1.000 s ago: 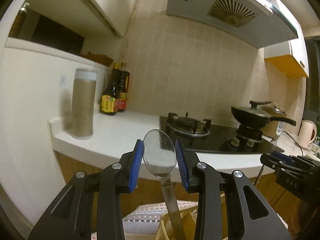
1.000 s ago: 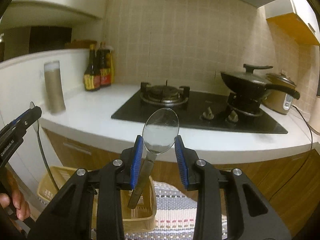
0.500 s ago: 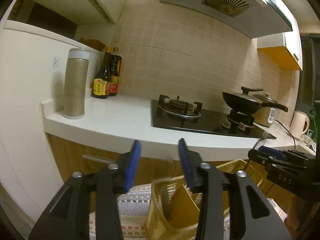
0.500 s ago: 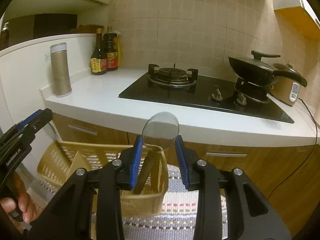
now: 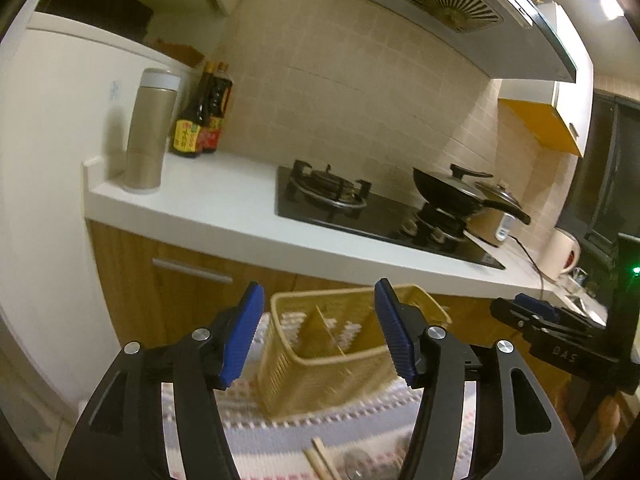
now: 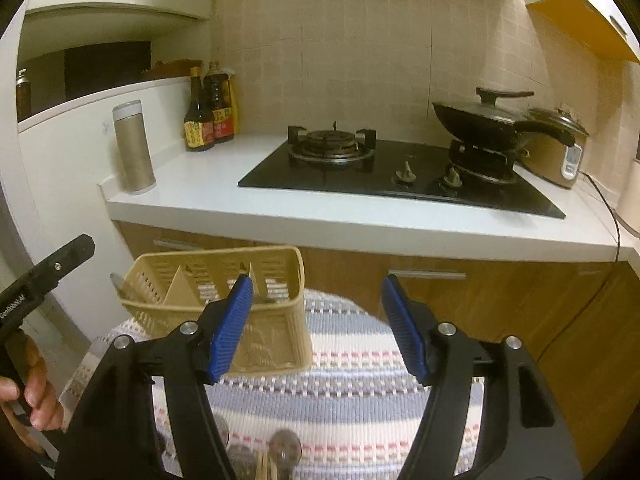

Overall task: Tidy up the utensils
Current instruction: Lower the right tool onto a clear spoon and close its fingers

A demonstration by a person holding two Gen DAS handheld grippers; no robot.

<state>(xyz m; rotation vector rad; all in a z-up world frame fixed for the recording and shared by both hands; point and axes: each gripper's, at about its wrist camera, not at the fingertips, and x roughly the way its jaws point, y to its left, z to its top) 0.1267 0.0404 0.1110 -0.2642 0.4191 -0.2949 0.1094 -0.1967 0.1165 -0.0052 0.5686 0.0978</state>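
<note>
Dim, warm indoor light with a bright ceiling lamp (image 5: 612,4) glaring top right, dark fisheye corners bending the counter (image 6: 360,216) edge, and motion blur smearing the basket (image 5: 344,344).

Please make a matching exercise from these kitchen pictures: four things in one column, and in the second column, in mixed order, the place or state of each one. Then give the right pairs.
Things:
1. utensil basket
2. black pan
3. tall beige flask
4. right gripper

Places or states:
A. at the left end of the white counter
B. on the striped cloth
C. open, with nothing between the blue pads
D. on the right burner of the stove, with its lid on

Right pairs: 1-B, 2-D, 3-A, 4-C
</note>
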